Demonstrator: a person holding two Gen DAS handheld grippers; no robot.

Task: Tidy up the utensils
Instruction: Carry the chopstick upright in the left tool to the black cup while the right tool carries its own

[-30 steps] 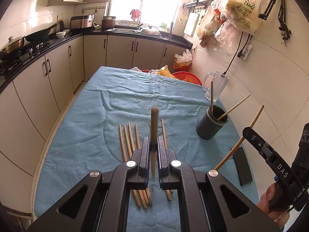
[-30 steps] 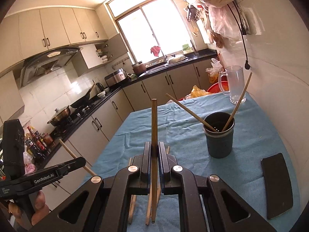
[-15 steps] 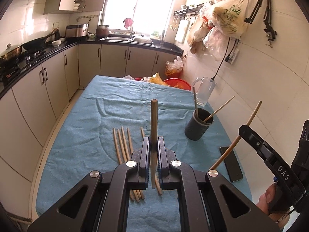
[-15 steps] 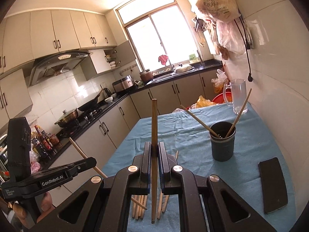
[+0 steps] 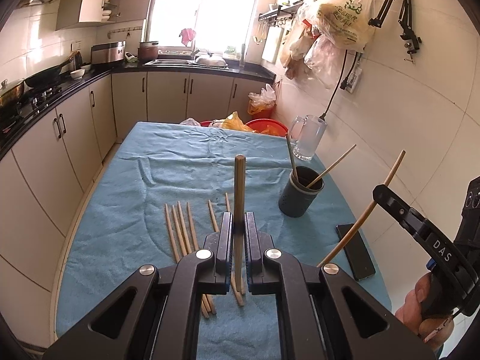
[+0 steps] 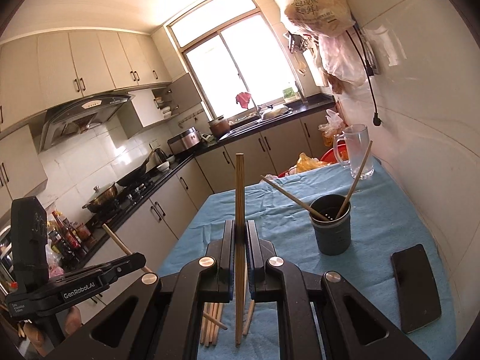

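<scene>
Chopsticks pinched upright, one in each gripper, above a blue-clothed kitchen table.

Left gripper (image 5: 239,240) (its side arm reads "GenRobot.AI" in the right wrist view) clamps one chopstick (image 5: 239,210); loose chopsticks (image 5: 180,234) lie on the cloth (image 5: 120,210) below. Right gripper (image 6: 239,240), marked "DAS", has its jaws pressed on another chopstick (image 6: 239,210). Further right, the dark holder cup (image 6: 331,228) carries two sticks, a black phone (image 6: 417,285) beside it.

Daylit, warm cast; window (image 5: 207,6) blown out to white, glare on wall tiles (image 5: 45,45); soft shadows on blue cloth (image 5: 180,174); strong fisheye bending, dark vignetted corners; near gripper bodies slightly soft
</scene>
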